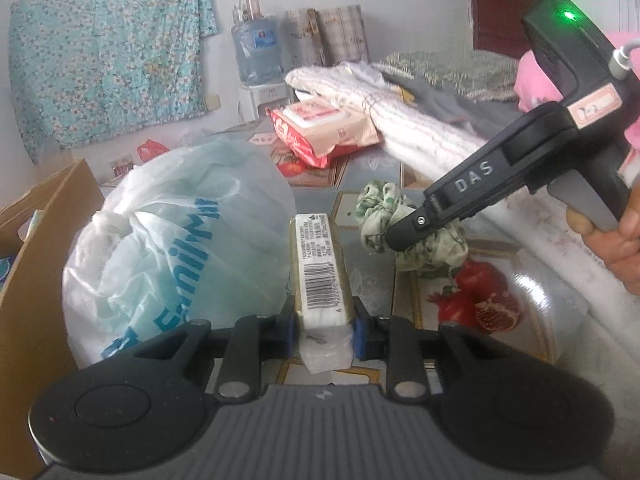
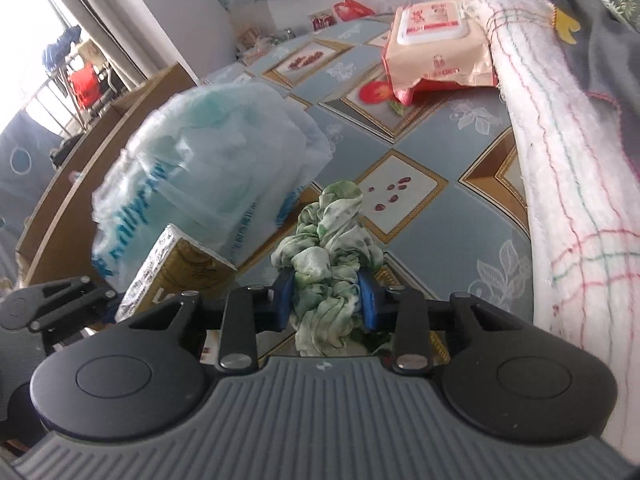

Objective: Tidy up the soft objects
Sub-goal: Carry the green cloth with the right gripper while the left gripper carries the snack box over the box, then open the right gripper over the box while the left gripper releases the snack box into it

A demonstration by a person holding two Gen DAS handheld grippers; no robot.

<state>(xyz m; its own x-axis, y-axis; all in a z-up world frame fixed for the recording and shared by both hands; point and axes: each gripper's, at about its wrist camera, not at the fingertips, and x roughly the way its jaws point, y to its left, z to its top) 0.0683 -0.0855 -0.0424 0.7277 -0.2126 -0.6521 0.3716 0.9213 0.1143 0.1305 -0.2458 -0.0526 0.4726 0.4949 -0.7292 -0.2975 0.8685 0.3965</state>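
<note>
With both tools loaded, the left gripper (image 1: 324, 330) pinches the near end of a wrapped tissue pack (image 1: 320, 272), just right of the knotted plastic bag (image 1: 176, 240), while the right gripper (image 2: 327, 300) squeezes a green scrunchie (image 2: 332, 256) over the patterned tablecloth (image 2: 460, 152). My call: keep both pinches firm, lift clear, then carry left toward the cardboard box (image 1: 36, 264) without snagging the bag.
</note>
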